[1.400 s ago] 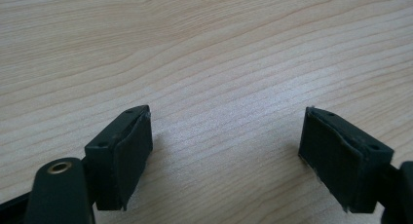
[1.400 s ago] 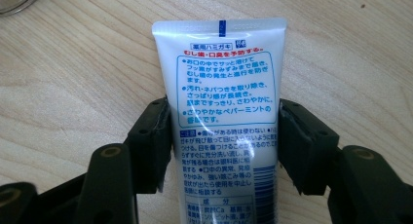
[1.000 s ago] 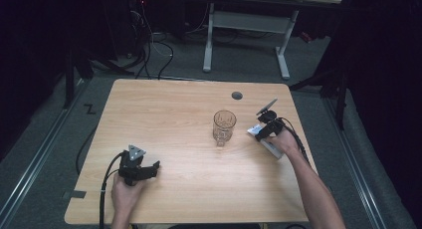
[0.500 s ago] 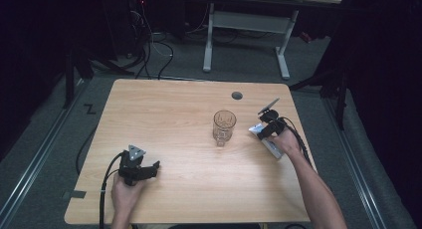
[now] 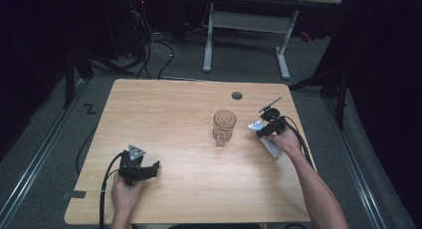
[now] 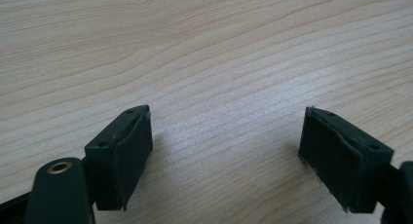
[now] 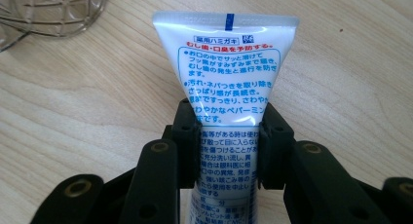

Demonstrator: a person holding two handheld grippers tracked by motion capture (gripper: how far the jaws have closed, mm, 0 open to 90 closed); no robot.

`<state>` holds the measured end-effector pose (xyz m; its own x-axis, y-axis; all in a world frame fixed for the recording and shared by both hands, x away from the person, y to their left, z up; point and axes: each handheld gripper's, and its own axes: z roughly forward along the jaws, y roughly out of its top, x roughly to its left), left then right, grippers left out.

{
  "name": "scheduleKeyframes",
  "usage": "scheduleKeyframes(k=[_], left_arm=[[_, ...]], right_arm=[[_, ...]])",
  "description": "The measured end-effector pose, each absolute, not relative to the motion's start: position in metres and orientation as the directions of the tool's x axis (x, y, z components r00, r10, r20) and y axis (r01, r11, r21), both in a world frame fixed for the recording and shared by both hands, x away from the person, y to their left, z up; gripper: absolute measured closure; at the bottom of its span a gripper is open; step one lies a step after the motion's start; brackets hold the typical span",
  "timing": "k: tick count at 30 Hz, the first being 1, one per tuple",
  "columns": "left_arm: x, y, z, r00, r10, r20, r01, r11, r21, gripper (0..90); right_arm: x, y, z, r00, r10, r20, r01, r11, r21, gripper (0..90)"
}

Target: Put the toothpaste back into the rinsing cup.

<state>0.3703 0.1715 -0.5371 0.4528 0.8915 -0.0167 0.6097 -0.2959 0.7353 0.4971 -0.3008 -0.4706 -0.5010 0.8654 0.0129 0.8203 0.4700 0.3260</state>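
A white toothpaste tube with blue and red print lies on the wooden table at its right side, crimped end pointing away from me. My right gripper is shut on the tube's middle, both black pads pressing its sides; in the high view the right gripper sits over the tube. A clear drinking glass stands upright just left of it. My left gripper rests near the table's front left, and the left gripper has its jaws wide apart over bare wood.
The glass's patterned base shows at the top left of the right gripper view, close to the tube's end. A round cable hole sits near the table's far edge. Another desk stands beyond.
The right hand has barely shifted at the tube. The left gripper has kept still.
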Motion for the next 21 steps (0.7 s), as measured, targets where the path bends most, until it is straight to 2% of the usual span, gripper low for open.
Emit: scheduleKeyframes(k=[21], left_arm=[[0.37,0.171,-0.537,0.453,0.892,-0.017,0.61,-0.296,0.736,19.9]], right_arm=[[0.482,-0.301,-0.444,-0.527,0.848,0.059,0.765,0.443,0.467,67.7]])
